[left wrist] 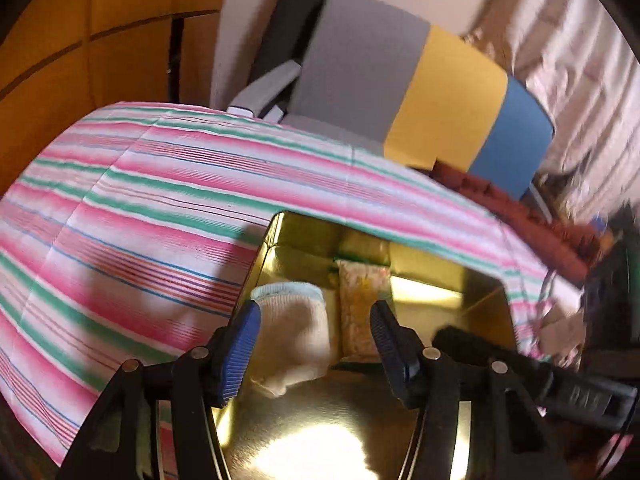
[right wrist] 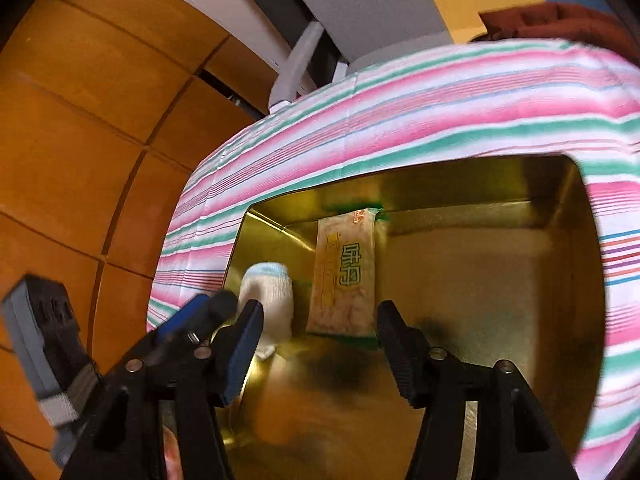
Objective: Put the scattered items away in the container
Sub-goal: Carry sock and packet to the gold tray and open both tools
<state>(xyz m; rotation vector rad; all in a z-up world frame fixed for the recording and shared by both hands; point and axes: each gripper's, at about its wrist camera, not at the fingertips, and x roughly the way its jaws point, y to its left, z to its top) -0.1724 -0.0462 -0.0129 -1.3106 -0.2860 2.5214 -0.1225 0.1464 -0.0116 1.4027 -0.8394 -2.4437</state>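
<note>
The gold tin is set on a striped cloth and is seen directly below both grippers. Inside it, a white sock is seen between and just ahead of the spread fingers of the left gripper, which is released and grasps nothing. A snack packet lies flat ahead of the right gripper, likewise released, with the sock beside its left finger.
</note>
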